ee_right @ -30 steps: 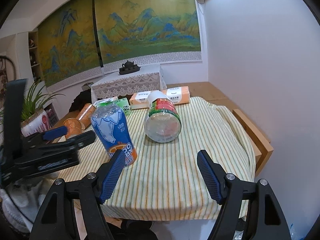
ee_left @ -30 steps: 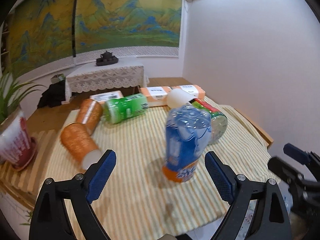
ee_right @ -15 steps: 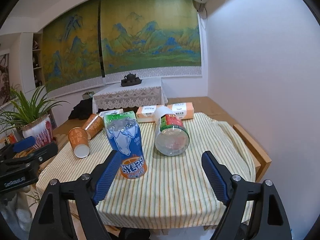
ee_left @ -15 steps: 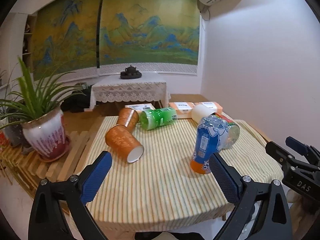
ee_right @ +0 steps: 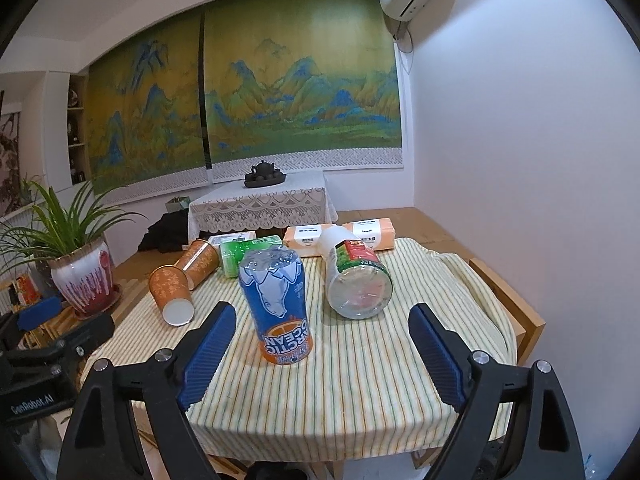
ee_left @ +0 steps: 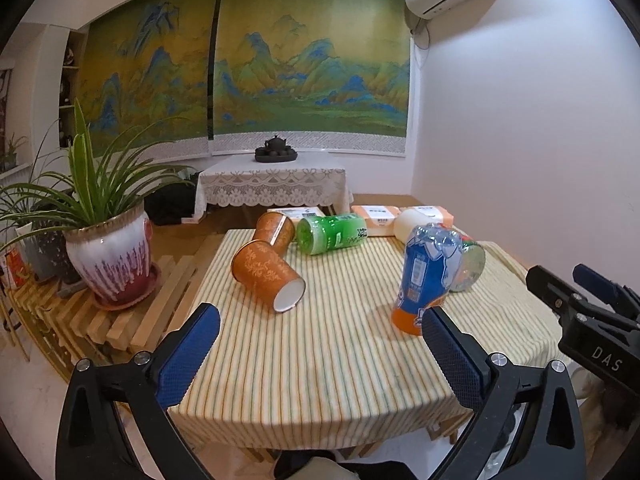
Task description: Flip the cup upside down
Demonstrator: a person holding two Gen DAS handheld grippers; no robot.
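both claws hang in the air at the near edge of the striped cloth. left claw has its blue fingers spread wide and holds nothing. right claw is spread wide too, with nothing between its fingers.

on the cloth stands the blue cup with a polar bear on it. it is upside down, its orange end on the cloth. just left of the blue cup, an orange paper cup lies on its side with its white mouth toward us. behind that one lies a second orange cup, touching a green bottle that also lies flat. right of the blue cup, close by, a clear jar lies on its side. behind the blue cup are orange packs. far left of it stands a potted plant.
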